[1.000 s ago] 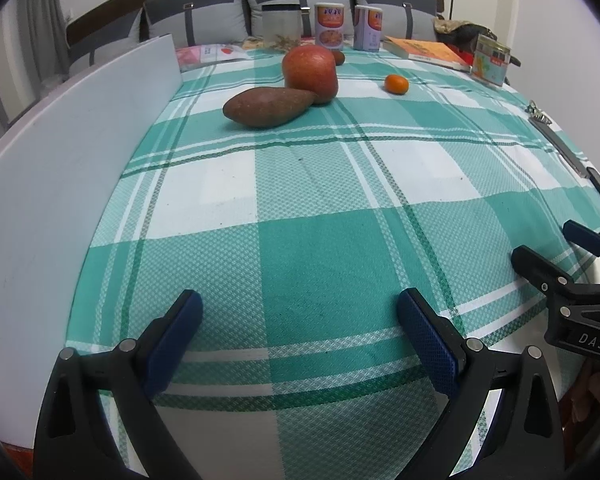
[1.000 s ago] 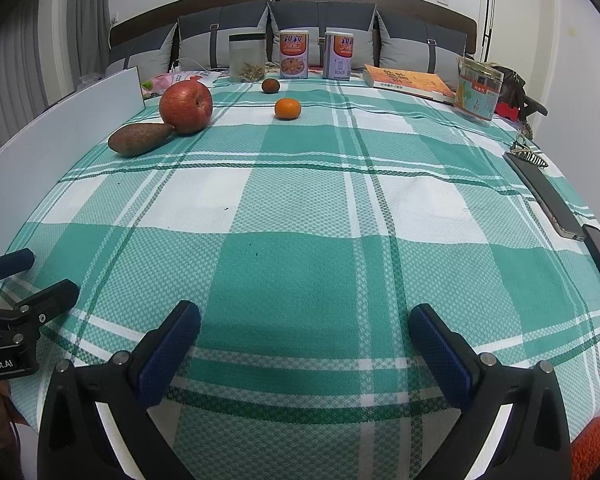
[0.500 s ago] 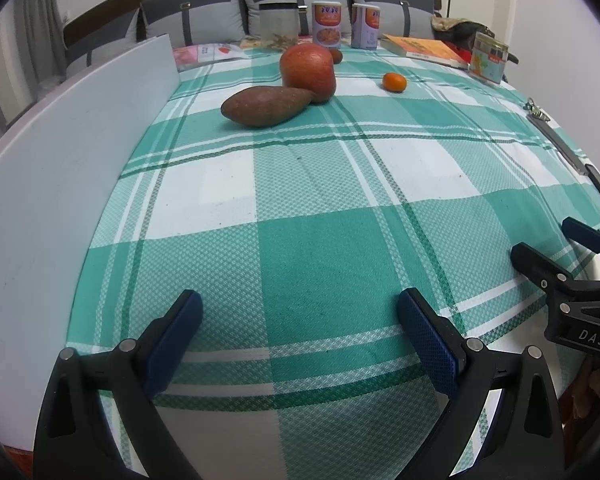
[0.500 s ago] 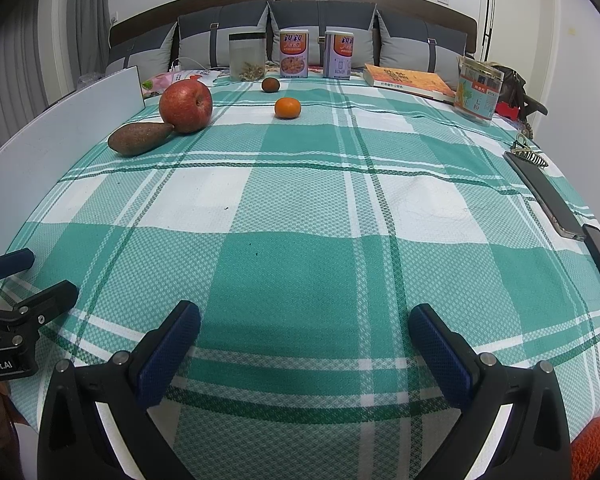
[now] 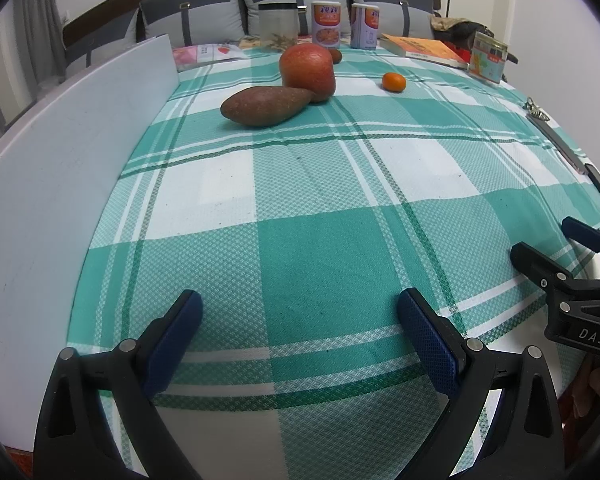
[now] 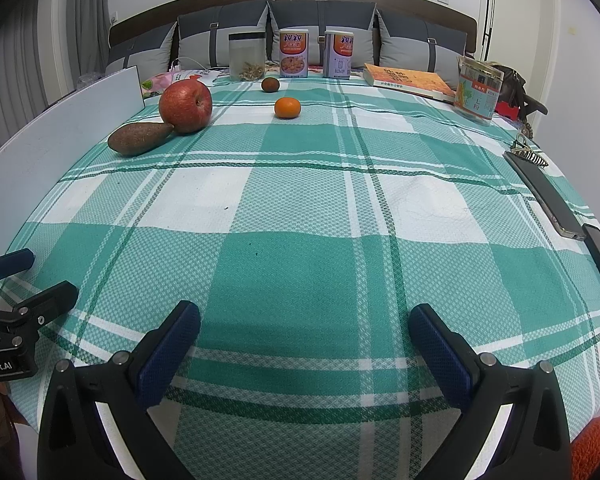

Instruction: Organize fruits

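Nothing shifting since earlier frames — we are hovering left gripper [image 5: 300,320] and right gripper [image 6: 305,330], both wide open, empty. Apple [image 6: 185,106] touching sweet potato [image 6: 140,139] at 11 o'clock, orange [image 6: 287,107] at 12 — we are risking nudging apple, round fruit rolling.

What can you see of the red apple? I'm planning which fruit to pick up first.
The apple is large, round and red with yellowish streaks and smooth, slightly shiny skin. It lies tipped, its stem dimple facing sideways toward the right camera. It sits on the green checked tablecloth at the far left, near the white board. The brown sweet potato touches its lower left side. Neither hand-held gripper is near it.
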Demonstrator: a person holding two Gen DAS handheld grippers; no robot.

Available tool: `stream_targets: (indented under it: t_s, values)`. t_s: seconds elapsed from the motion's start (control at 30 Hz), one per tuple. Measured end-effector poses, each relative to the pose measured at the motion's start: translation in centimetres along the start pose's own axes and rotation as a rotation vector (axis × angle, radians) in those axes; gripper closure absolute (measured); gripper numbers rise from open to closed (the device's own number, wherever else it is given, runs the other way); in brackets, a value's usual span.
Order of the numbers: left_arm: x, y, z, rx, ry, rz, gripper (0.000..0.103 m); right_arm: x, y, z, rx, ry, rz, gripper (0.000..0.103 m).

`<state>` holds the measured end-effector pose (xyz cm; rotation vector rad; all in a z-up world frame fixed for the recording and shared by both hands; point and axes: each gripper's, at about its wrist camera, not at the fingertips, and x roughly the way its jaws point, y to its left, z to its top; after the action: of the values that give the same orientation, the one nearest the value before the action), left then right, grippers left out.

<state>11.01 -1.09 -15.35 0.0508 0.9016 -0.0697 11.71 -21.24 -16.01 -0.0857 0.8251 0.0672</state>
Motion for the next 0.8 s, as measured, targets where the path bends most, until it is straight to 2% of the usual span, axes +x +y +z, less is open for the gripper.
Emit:
stream_targets:
  t_s: [0.37, 0.57, 0.7, 0.8]
  values:
    - [0.0, 0.1, 0.0, -0.005, 0.002, -0.007, 0.004, 0.0, 0.0, 0.0, 0.001, 0.001, 0.001, 0.0]
    - [-0.4, 1.0, 0.3, 0.033, 0.038, -0.098, 0.005, 0.1, 0.0, 0.0, 0.002, 0.003, 0.001, 0.0]
    - [0.4, 2.6, 2.7, -0.005, 0.121, -0.177, 0.005, 0.0, 0.0, 0.0, 0.002, 0.002, 0.001, 0.0]
    - [1.5, 3.9, 5.8, -0.05, 0.125, -0.175, 0.005, 0.0, 0.0, 0.0, 0.002, 0.003, 0.001, 0.0]
